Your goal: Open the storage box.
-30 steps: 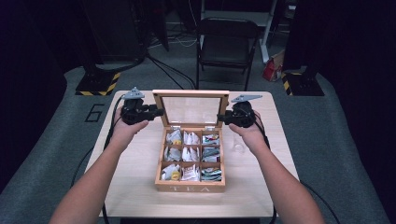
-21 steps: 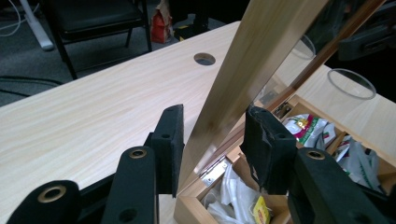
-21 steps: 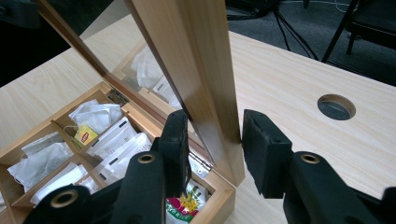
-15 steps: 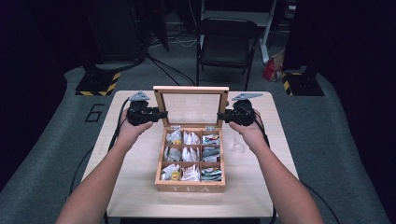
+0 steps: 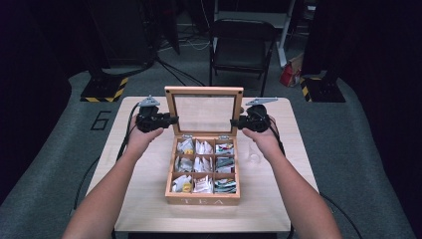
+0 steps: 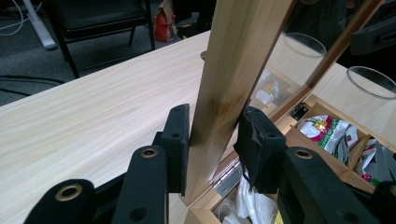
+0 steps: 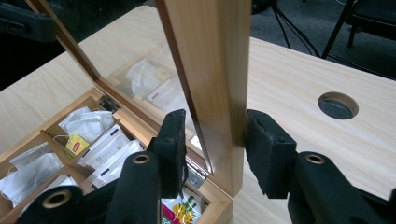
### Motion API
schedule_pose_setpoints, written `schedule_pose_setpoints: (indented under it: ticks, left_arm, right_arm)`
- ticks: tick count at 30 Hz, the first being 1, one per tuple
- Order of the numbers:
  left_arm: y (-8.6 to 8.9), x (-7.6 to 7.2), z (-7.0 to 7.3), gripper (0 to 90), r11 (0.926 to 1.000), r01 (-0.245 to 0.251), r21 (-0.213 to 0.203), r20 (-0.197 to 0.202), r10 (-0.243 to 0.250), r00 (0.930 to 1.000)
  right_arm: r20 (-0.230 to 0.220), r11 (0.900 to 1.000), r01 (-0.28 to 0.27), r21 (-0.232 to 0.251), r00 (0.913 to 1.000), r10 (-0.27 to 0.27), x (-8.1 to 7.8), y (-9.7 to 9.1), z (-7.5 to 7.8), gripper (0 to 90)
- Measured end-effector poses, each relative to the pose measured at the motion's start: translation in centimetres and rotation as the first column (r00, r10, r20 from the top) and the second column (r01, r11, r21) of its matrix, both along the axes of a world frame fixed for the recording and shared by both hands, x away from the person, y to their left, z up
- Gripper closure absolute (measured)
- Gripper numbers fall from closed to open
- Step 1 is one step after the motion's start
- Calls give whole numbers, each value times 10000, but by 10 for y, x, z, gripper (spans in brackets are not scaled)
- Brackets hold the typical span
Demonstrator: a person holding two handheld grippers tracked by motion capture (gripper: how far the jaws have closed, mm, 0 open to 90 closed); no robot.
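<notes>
**Tea box lid held upright from both sides**

The tea box (image 5: 203, 172) sits mid-table (image 5: 149, 199), its glass-paned lid (image 5: 204, 112) raised upright. The lid's left frame edge is pinched by the left gripper (image 6: 212, 140), whose jaws have just been closing. The right edge is clamped by the right gripper (image 7: 215, 144). Tea bags (image 5: 204, 167) are seen in the compartments.

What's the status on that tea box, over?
Left hand-held gripper and right hand-held gripper clamp the lid edges. Lid upright, box open. Nothing in the way.

Your wooden tea box (image 5: 202, 199) sits mid-worktop, nine compartments of tea bags showing. Its glass-paned wooden lid (image 5: 204, 113) stands upright, hinged at the back.
</notes>
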State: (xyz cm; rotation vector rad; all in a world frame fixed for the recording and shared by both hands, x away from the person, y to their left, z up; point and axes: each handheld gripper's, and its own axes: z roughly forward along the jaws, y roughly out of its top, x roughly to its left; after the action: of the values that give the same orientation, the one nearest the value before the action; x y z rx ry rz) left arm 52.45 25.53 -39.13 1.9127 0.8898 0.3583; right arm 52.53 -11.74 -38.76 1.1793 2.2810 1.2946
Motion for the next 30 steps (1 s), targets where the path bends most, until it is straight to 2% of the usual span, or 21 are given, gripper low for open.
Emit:
schedule_pose_setpoints:
  ticks: [8,11,14,18,30]
  left_arm:
    - [0,4,-2,649,9998,-169,-146,-78,168,9998]
    - [1,6,-6,626,9997,-152,-201,-383,145,9992]
    - [-1,9,-13,622,9998,-157,83,-642,162,9978]
    - [-3,10,-19,635,9995,-233,189,-593,244,9979]
    - [-3,14,-20,666,9991,-391,168,-672,402,9969]
  right_arm:
    - [-263,9998,141,-106,9995,-144,7,1,-6,630]
    - [-310,9998,214,5,9993,-214,9,1,-7,635]
    - [-359,9997,232,-51,9991,-234,11,1,-7,641]
    - [-423,9996,263,-59,9988,-266,13,1,-7,644]
    - [-487,9988,480,123,9977,-474,17,2,-10,614]
